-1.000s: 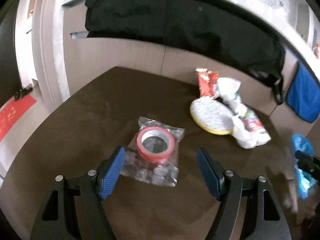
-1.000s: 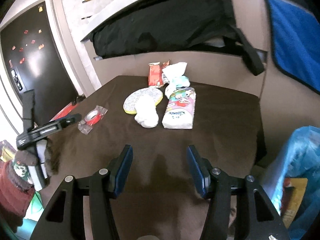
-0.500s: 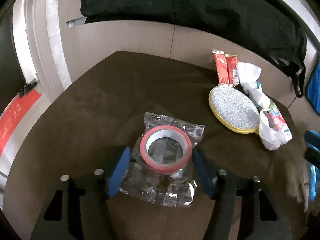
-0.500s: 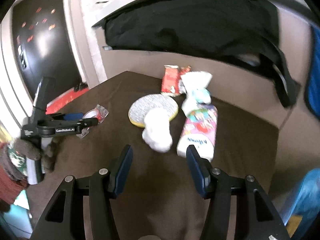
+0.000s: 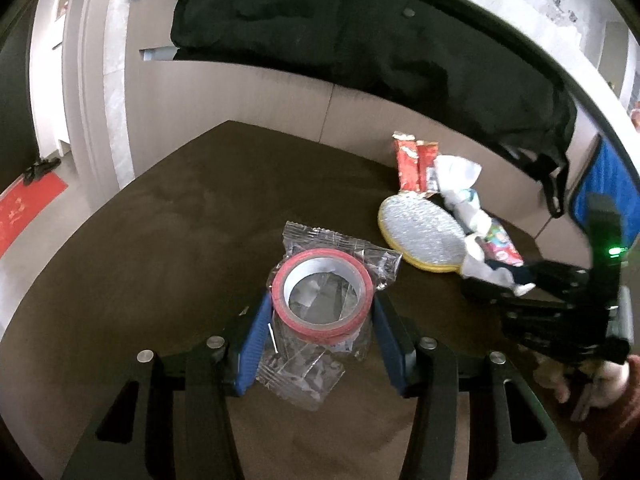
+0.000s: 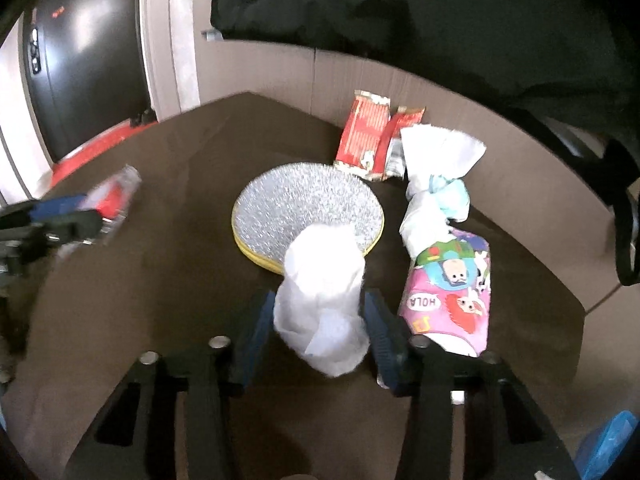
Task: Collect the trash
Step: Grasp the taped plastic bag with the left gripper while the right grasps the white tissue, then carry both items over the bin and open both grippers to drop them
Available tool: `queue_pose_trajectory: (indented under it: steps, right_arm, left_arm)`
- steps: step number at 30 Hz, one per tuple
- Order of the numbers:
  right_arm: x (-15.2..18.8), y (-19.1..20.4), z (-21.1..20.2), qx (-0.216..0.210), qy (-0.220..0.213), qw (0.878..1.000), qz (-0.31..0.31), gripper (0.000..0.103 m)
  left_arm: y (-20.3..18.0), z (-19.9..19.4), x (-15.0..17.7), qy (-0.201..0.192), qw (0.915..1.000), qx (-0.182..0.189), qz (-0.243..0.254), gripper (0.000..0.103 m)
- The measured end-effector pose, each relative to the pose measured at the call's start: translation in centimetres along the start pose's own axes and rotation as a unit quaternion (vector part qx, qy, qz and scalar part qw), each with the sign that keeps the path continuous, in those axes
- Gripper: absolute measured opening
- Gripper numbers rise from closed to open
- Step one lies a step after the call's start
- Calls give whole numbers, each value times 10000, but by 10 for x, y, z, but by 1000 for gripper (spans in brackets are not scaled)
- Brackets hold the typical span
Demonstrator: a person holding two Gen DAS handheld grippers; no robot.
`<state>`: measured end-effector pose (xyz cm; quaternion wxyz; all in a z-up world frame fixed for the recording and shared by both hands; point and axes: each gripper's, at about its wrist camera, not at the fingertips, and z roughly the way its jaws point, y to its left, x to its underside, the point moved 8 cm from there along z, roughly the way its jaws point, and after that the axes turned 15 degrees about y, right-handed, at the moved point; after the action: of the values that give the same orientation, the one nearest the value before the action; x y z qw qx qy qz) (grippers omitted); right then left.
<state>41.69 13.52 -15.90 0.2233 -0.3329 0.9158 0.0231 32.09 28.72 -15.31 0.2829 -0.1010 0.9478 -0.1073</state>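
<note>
A red tape roll in a clear plastic wrapper (image 5: 322,294) lies on the brown table (image 5: 160,240). My left gripper (image 5: 320,320) is closed around it, blue pads touching both sides of the roll. It shows blurred in the right wrist view (image 6: 108,200). A crumpled white tissue (image 6: 322,300) lies between the blue pads of my right gripper (image 6: 320,320), which press against its sides. The right gripper also shows in the left wrist view (image 5: 520,276) at the tissue.
A round silver disc with a yellow rim (image 6: 308,216), red snack wrappers (image 6: 368,136), a twisted white wrapper (image 6: 432,184) and a pink cartoon packet (image 6: 452,296) lie on the table. A black cloth (image 5: 360,40) hangs behind. A blue bag (image 6: 608,444) is at the lower right.
My left gripper moved forward and closed on the tape roll. My right gripper moved forward to the white tissue and narrowed around it.
</note>
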Motion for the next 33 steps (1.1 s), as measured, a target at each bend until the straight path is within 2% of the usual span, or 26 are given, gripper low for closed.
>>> queue_pose_trajectory:
  steps: [3,5,10,14,21,28,33]
  right_arm:
    - [1,-2,3,73,42,10000,-24,28]
    - [2,-4,0,-37,38,10000,30,23]
    - [14,-10,-24,-307,-120,9991,249,23]
    - [37,-16,-59,-431,-377,9974,439,23]
    - [99,-53,-126,-509,-849,9895,1057,23]
    - [164,-117,-190,-184,-1318,9760,1727,23]
    - [212,-161,-217,140,-1487,9645,2179,23]
  left_arm:
    - [-7,-8,1,-102,9999,-18,53,52]
    - [-12,-14,2,-204,9997,-107,93,52]
    - [-31,-29,5,-332,9994,17,101,52]
    - [-58,-45,9,-470,9986,123,191,52]
    - [-145,-70,25,-602,9941,490,762,52]
    - [-245,-74,42,-550,9854,907,1331,52]
    - [-315,-66,57,-459,9770,1270,1650,52]
